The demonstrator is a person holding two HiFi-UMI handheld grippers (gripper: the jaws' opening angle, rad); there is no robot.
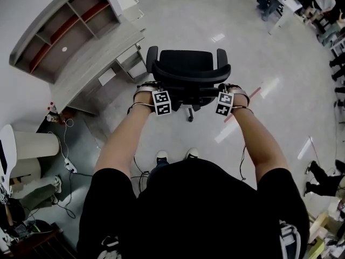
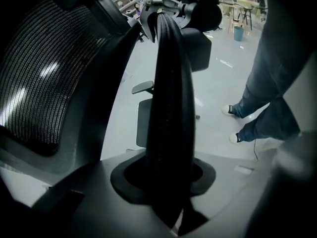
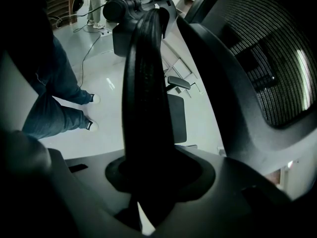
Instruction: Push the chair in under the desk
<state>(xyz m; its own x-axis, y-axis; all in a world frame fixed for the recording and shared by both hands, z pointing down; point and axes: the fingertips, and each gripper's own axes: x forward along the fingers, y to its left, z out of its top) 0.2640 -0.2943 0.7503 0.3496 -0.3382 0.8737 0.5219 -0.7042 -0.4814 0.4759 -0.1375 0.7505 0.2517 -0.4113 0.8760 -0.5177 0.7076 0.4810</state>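
In the head view the chair [image 1: 186,63] stands on the pale floor [image 1: 242,42] with its back toward me. The counter [image 1: 91,63] sits just off the chair's left side as I look down, and no part of the chair is under it. My left gripper [image 1: 153,88] is on the chair's back at the corner nearer the counter. My right gripper [image 1: 224,88] is on the opposite corner, and both my arms reach out to the chair. In the left gripper view the top rim [image 2: 168,108] of the chair's back, black and ribbed, runs straight up through my jaws, which are clamped on it from both sides. The chair's mesh back [image 2: 34,83] curves away on one side of the rim, and the right gripper shows at the rim's far end. Legs in jeans [image 2: 270,83] stand on the floor behind the chair. In the right gripper view the same rim [image 3: 143,108] fills the gap between my jaws here too, and they grip it. The mesh [image 3: 277,68] lies on the other side, the left gripper sits at the rim's far end, and the legs [image 3: 49,103] show behind the chair.
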